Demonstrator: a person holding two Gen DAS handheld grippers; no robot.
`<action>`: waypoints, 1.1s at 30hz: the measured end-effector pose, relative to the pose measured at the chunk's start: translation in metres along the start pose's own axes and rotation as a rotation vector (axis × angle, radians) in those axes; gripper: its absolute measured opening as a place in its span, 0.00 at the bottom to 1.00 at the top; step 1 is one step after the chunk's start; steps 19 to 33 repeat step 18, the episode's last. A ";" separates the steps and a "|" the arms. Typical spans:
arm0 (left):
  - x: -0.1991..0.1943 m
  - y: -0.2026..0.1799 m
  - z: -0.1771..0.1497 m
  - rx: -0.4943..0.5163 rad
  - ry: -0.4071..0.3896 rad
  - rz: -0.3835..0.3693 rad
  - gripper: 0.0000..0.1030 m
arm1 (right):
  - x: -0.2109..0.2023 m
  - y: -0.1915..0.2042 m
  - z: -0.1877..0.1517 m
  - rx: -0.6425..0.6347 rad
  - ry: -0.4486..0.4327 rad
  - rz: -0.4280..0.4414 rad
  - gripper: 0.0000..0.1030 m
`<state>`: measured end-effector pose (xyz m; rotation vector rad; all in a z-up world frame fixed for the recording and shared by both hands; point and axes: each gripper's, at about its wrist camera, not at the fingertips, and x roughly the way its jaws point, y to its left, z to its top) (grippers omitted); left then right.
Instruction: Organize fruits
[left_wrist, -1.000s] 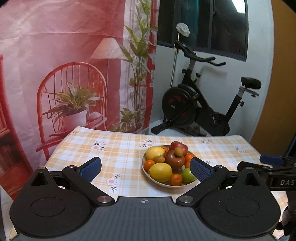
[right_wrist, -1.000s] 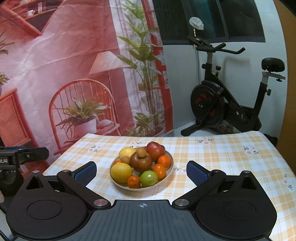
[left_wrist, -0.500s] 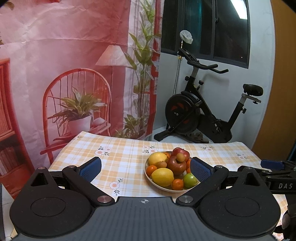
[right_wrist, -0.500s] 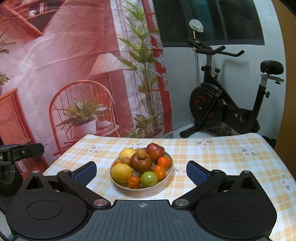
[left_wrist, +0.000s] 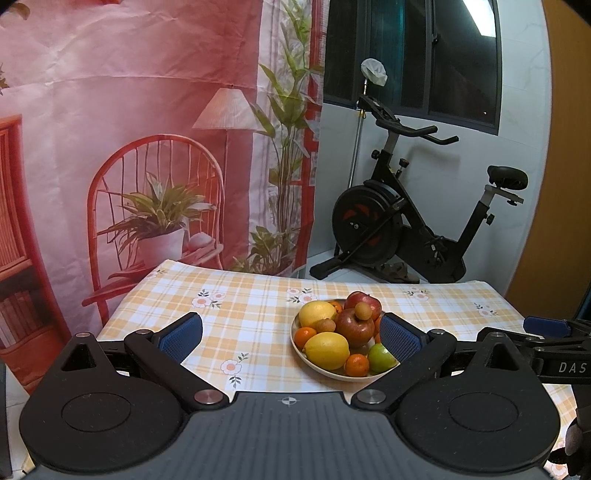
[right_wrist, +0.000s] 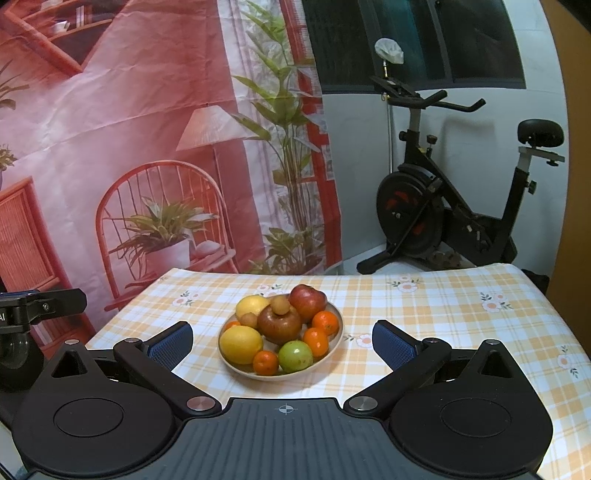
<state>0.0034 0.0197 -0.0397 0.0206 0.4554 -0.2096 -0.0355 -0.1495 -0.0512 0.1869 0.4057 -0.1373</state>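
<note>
**Fruit heaped in one bowl, both grippers standing off empty**

A table under a yellow checked cloth (right_wrist: 424, 325) filled the lower scene, and on it sat a shallow pale bowl (right_wrist: 334, 345) — the only dish in view. All the fruit lay in it, piled. That fits fruit already gathered as well as fruit waiting to be sorted out; the pictures did not settle which.

The left gripper (left_wrist: 290, 334) hung short of the table's near edge, its jaws wide apart and holding nothing. The right gripper (right_wrist: 282, 341) hung likewise, jaws spread, with the bowl seen between its blue pads.

Largest in the heap were two lemons (right_wrist: 241, 344) and two red apples (right_wrist: 279, 323) — probably firm, fairly heavy and smooth-skinned, best gripped across the widest part. A green fruit (right_wrist: 295, 355) lay at the front rim. The small oranges (right_wrist: 266, 362) would likely give a little under pressure. Smallest were two brown round fruits, one (right_wrist: 280, 305) perched atop the front apple; it looked light and liable to roll, so it seemed the easiest to take from above without disturbing the pile.
</note>
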 end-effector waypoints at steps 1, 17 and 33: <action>0.000 0.000 0.000 0.000 0.000 0.000 1.00 | 0.000 0.000 0.000 0.000 0.000 0.000 1.00; -0.007 -0.001 0.000 0.002 -0.023 0.014 1.00 | 0.000 0.000 0.000 0.002 0.001 0.000 1.00; -0.006 0.000 0.001 -0.001 -0.022 0.014 1.00 | 0.001 0.000 -0.001 0.003 0.002 0.000 1.00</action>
